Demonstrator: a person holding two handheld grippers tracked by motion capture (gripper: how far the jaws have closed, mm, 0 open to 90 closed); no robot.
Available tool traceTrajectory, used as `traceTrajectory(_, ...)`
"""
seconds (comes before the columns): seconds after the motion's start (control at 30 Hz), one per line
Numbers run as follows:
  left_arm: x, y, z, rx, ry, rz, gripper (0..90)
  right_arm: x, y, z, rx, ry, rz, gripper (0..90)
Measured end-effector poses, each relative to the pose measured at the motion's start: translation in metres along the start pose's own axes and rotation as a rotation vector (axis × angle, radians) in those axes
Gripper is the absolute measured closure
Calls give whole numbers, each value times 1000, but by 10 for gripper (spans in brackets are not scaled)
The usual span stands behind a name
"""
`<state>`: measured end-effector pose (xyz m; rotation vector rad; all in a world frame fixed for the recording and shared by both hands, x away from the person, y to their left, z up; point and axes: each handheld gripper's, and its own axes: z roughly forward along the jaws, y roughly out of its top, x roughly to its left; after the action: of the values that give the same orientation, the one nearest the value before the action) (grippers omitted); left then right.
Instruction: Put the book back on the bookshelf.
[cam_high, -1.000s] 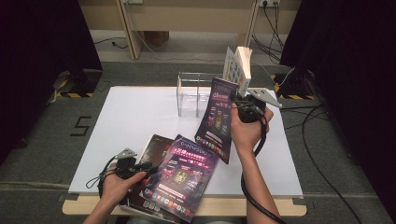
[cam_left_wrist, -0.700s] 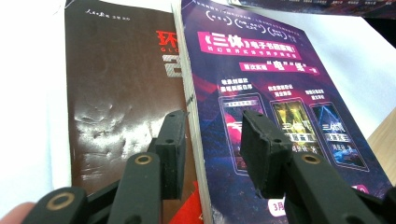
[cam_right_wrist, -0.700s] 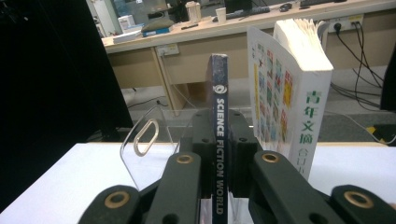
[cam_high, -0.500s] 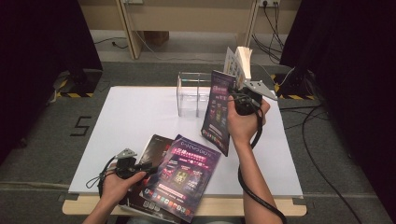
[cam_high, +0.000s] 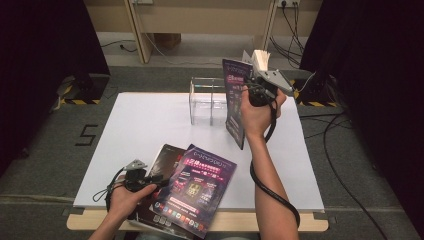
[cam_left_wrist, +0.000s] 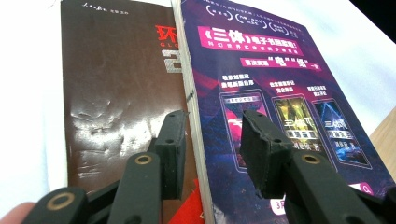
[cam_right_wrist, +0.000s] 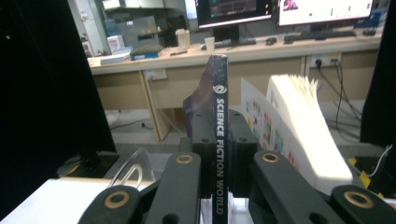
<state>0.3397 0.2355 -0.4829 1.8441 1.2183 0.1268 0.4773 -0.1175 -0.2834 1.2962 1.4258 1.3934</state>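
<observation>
While the right gripper (cam_high: 250, 91) clamps a Science Fiction World magazine (cam_right_wrist: 219, 140) by its spine — upright in the air beside the clear acrylic holder (cam_high: 207, 102) — the left gripper (cam_left_wrist: 212, 149) rests with jaws apart over two magazines (cam_high: 197, 187) overlapping at the table's (cam_high: 145, 130) near edge.

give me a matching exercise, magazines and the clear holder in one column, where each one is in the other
Things
1. purple magazine with the Science Fiction World spine
2. purple magazine with three phone pictures on its cover
3. dark brown magazine
4. clear plastic magazine holder

Places
A. standing at the far side of the white table
B. flat, partly under another magazine
C. held upright above the table in the right gripper
D. flat, on top at the near edge

Pairs: 1-C, 2-D, 3-B, 4-A
</observation>
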Motion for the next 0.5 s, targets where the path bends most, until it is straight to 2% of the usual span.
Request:
traceTrajectory(0.13,0,0,1,3,0,1,603,0,2,7,-30,-5,22,847)
traceTrajectory(0.23,0,-1,1,3,0,2,603,1,0,13,-58,-17,14,847)
traceTrajectory(0.3,0,-1,0,2,-1,1,602,2,-6,17,-69,-25,8,846)
traceTrajectory(0.4,1,0,0,-2,-1,1,603,3,-19,22,-47,-32,-3,846)
traceTrajectory(0.5,1,-1,0,-2,-1,0,602,5,-30,18,-55,-35,-22,845)
